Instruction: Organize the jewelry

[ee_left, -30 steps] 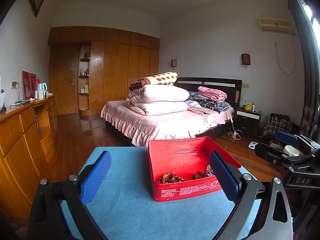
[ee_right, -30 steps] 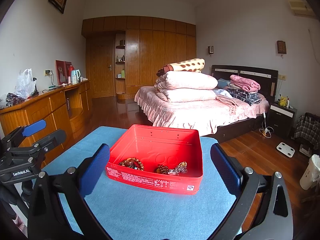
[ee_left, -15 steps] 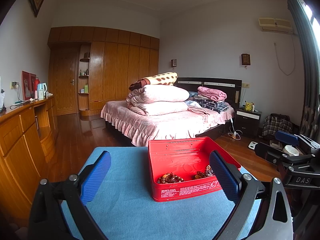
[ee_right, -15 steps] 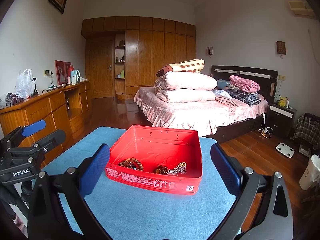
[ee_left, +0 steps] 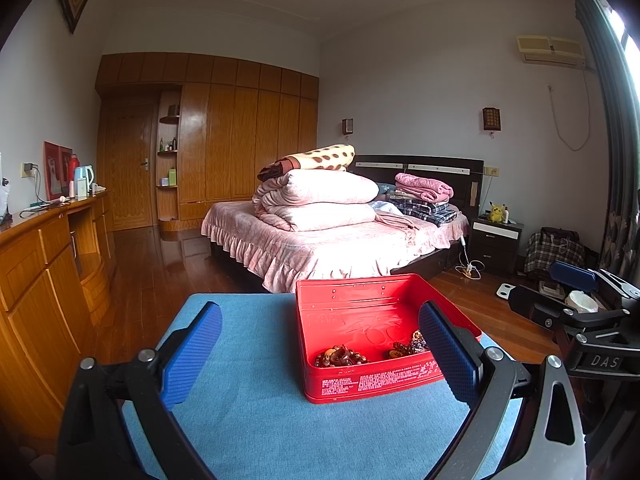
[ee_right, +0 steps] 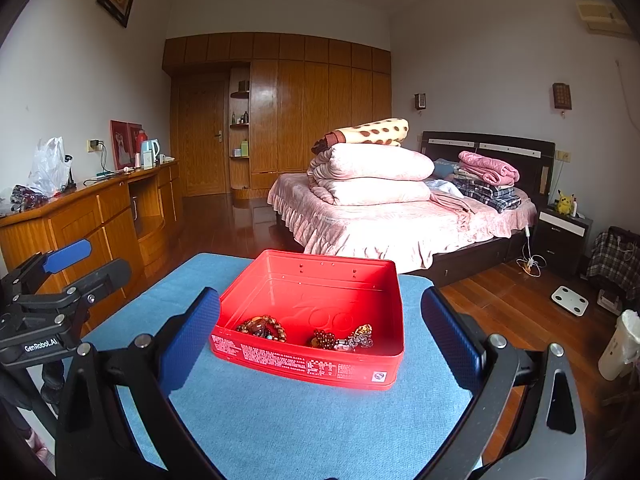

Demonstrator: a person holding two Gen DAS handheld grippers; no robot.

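Observation:
A red open tin box (ee_left: 372, 380) (ee_right: 304, 362) stands on a blue cloth-covered table (ee_left: 248, 420) (ee_right: 280, 420). Inside, near its front wall, lie a brown bead bracelet (ee_left: 340, 355) (ee_right: 262, 327) and a second cluster of beads and trinkets (ee_left: 408, 345) (ee_right: 344, 338). My left gripper (ee_left: 320, 354) is open and empty, held above the table in front of the box. My right gripper (ee_right: 320, 338) is open and empty, also in front of the box. Each gripper shows at the edge of the other's view, the right one (ee_left: 576, 312) and the left one (ee_right: 52, 300).
A bed (ee_right: 400, 216) with stacked pink quilts stands beyond the table. A long wooden sideboard (ee_right: 92, 212) runs along the left wall. A nightstand (ee_left: 496, 240) and a white scale (ee_right: 570, 300) are on the right, over wooden floor.

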